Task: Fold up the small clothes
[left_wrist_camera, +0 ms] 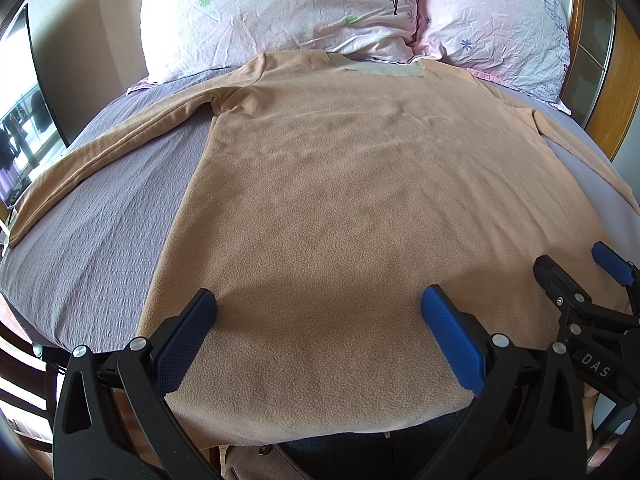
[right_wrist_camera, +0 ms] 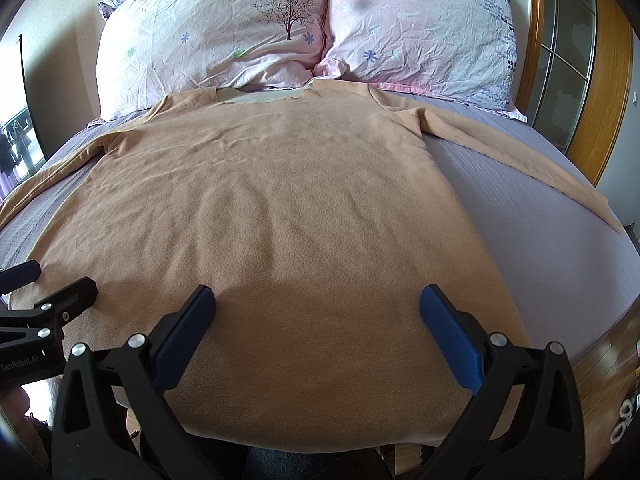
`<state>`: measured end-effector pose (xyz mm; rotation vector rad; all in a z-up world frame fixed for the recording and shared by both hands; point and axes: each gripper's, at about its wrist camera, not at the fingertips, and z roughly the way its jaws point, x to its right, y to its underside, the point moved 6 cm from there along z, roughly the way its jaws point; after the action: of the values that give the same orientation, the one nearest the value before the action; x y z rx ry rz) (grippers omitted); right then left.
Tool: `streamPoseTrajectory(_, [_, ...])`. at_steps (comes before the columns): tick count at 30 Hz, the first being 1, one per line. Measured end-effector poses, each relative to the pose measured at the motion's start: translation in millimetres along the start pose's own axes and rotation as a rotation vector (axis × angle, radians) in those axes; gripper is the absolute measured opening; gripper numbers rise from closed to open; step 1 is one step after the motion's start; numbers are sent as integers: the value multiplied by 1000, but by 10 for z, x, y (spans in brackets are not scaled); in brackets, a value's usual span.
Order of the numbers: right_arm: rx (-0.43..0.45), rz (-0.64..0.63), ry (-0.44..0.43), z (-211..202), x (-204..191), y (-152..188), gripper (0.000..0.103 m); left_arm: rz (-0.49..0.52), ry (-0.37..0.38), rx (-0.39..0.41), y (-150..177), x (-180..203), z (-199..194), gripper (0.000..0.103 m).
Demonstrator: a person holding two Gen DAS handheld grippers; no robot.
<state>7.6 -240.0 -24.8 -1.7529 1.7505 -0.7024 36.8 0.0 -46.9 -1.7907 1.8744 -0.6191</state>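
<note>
Tan sweater flat, collar toward pillows, sleeves spread sideways.

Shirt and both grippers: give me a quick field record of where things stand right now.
garment: tan long-sleeve shirt, spread flat, unfolded
sleeves: both stretched outward
collar: toward the pillows
surface: purple bedsheet
left gripper: open, over the hem, holding nothing
right gripper: open, over the hem, holding nothing
folding: not started
</note>
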Motion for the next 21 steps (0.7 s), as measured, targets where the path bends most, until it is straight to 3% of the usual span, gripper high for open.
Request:
streamPoseTrajectory(13, [5,-4,-7,-30,38,2,101,4,2,-9,-5,4,8,102])
streamPoseTrajectory(16, [-3,-10,-76,-28,94,-70,101,15,8,-1,-9,-19,9,102])
streamPoseTrajectory(19, [68,157,-206,-151,597,-389,101,38,29,-8,-19,-11,10,102])
streamPoseTrajectory(21, [103,335,-190,-181,1190,-620,101,41,67,-13,-70,-21,8,102])
